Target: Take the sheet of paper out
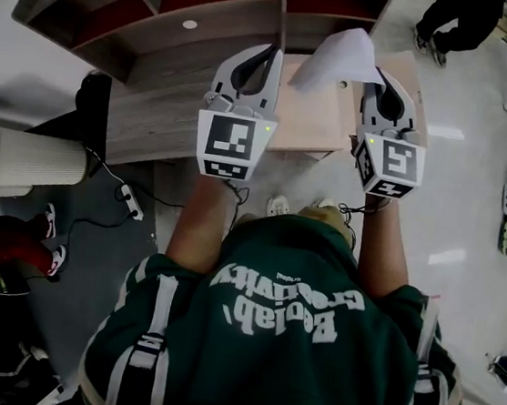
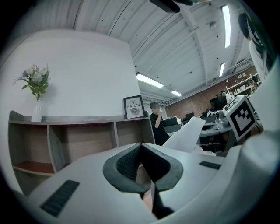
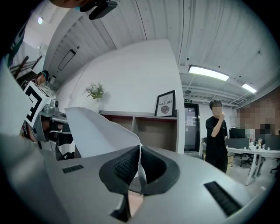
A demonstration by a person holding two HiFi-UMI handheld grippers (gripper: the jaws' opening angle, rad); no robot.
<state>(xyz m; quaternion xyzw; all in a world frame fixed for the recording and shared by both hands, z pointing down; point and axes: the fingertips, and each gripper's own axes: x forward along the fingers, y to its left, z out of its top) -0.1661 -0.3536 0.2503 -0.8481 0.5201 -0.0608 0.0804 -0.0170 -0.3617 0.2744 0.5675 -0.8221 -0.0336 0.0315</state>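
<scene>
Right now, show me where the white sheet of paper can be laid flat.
The pale tan tabletop between the left gripper and the right gripper, which is shut on the white paper sheet, looks bare. The grey wood surface to its left is bare too. The floor at lower left is crowded: white power strip, cable, a person's shoes.

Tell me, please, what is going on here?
A person holds a hand-held gripper in each hand, both pointing level toward a wooden shelf unit. The right hand-held gripper is shut on the edge of a white sheet of paper, which curls up in the air. The left hand-held gripper is shut, with nothing between its jaws.
</scene>
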